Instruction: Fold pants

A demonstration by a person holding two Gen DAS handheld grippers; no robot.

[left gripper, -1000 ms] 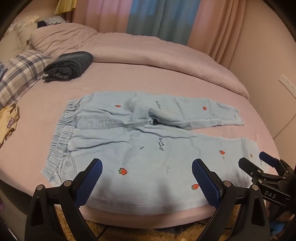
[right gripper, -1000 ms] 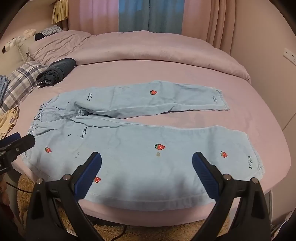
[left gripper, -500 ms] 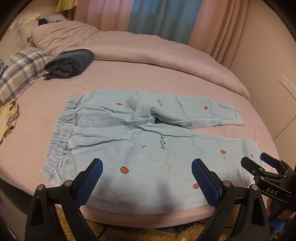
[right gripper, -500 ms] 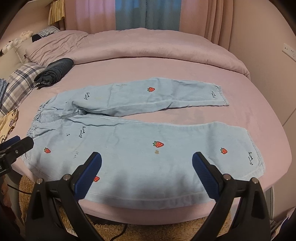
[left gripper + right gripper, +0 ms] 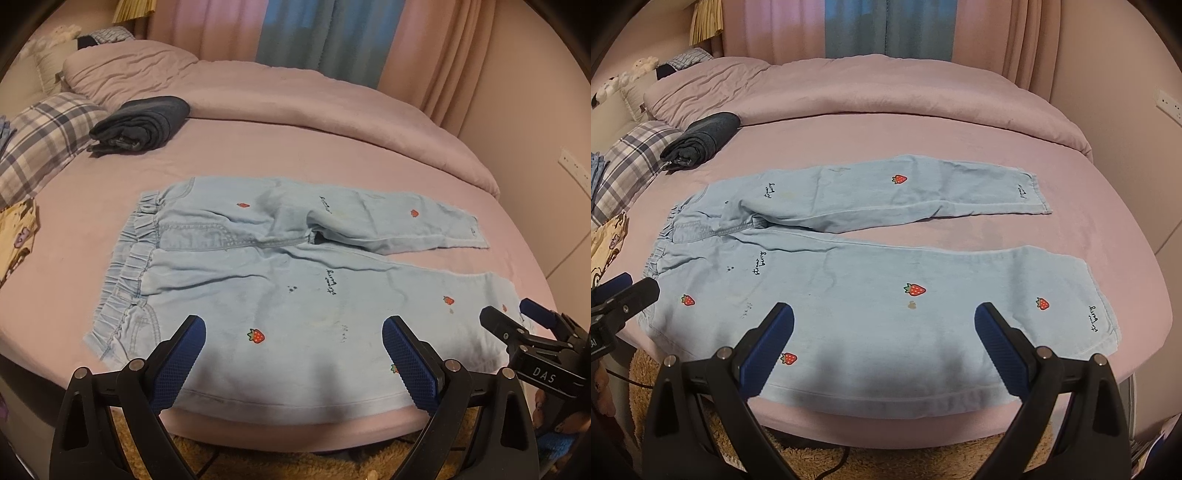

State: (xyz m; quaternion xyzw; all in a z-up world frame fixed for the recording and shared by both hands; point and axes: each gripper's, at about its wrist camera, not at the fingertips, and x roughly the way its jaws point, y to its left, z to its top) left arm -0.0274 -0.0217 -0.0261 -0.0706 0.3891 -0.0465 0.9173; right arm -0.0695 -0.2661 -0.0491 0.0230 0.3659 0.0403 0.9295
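Ahead of both grippers, on the pink bed (image 5: 258, 155), we see the pants (image 5: 295, 288) spread flat, their long axis running across our view from left to right rather than away from us. At the left end sits the gathered waistband (image 5: 129, 273), and the two legs point to the right, ending in the hems (image 5: 1100, 314). Our left gripper (image 5: 293, 358) hangs over the near edge by the waist and hip, its blue pads spread wide with nothing between them. Moving right, our right gripper (image 5: 884, 345) hangs over the near leg around the knee and shin, also spread wide and empty. The near leg (image 5: 886, 295) lies just under both tools along the bed's front edge; the far leg (image 5: 905, 192) lies beyond it, angled slightly away, with a wedge of bare sheet between them. We judge the left gripper is nearer the waistband and the right nearer the near hem, so a lengthwise fold would carry the near leg away from us onto the far one. A dark folded garment (image 5: 144, 123) and a plaid pillow (image 5: 40, 136) sit well apart at far left.
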